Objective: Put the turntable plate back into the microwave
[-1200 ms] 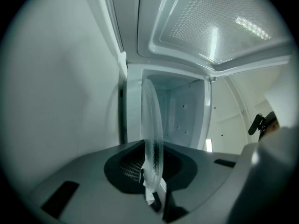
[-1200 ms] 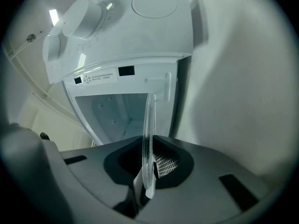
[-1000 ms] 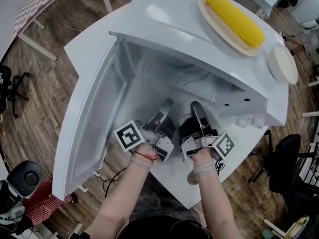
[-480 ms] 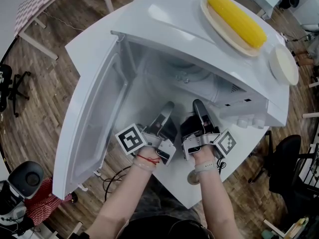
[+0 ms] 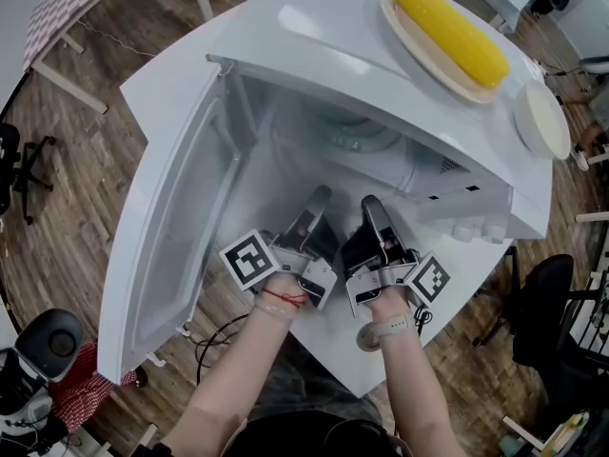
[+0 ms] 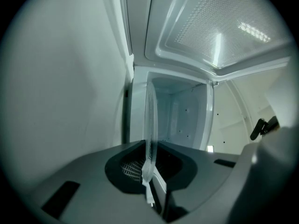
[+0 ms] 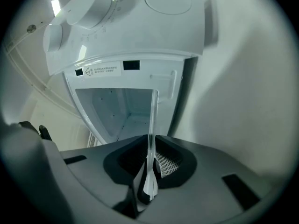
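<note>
1. Head view
   - The left gripper [image 5: 316,200] and the right gripper [image 5: 373,208] lie side by side at the mouth of the open microwave [image 5: 314,27], jaws pointing into the chamber.
   - Both grippers clamp the near rim of the clear glass plate [image 5: 360,139]. The plate reaches into the chamber, and its far rim shows as a faint arc there.
   - The door [image 5: 181,217] is swung fully open to the left.
   - On top of the microwave, an oval dish [image 5: 403,29] holds one cob of corn [image 5: 449,34]. A round white dish [image 5: 540,120] sits beside it, near the right edge, with nothing in it.

2. Left gripper view
   - The left gripper [image 6: 150,164] has its jaws closed on the glass plate [image 6: 150,120], which is seen edge-on as a thin upright sliver between the pads.
   - The chamber [image 6: 180,111] lies straight ahead, and the plate's edge extends toward it.
   - The inner face of the door [image 6: 215,27] fills the upper part of the view.

3. Right gripper view
   - The right gripper [image 7: 150,167] has its jaws closed on the glass plate [image 7: 153,120], which is again seen edge-on.
   - The chamber [image 7: 117,111] opens ahead.
   - The control panel [image 7: 117,27] with its two knobs sits above.
</note>
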Available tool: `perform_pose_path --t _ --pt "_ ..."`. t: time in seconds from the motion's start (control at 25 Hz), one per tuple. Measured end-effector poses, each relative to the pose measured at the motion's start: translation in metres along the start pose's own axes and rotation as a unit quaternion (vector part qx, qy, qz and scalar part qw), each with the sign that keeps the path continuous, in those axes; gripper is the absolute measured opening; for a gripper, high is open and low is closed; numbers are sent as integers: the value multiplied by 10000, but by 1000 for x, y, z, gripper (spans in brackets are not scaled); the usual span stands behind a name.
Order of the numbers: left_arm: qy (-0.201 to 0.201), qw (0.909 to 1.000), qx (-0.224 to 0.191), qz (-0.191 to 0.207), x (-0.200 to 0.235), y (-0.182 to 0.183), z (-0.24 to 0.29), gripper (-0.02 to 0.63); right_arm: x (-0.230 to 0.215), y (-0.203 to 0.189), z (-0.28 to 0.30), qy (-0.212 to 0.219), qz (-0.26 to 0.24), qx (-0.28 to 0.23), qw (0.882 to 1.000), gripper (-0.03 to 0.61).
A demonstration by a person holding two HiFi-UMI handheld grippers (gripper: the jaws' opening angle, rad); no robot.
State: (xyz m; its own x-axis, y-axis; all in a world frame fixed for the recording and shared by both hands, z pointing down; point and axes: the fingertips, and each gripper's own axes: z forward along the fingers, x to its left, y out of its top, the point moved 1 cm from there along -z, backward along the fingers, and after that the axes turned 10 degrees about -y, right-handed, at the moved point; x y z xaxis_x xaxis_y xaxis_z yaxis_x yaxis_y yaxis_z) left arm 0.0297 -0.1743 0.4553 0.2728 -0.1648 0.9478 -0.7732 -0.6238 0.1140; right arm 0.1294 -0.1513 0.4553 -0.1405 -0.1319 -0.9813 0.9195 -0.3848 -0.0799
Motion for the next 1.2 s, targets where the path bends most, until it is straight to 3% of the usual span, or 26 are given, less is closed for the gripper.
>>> perform_pose_path --t 1.2 --pt "-142 9997 175 -24 -2 -4 7 44 0 12 8 15 369 -284 9989 54"
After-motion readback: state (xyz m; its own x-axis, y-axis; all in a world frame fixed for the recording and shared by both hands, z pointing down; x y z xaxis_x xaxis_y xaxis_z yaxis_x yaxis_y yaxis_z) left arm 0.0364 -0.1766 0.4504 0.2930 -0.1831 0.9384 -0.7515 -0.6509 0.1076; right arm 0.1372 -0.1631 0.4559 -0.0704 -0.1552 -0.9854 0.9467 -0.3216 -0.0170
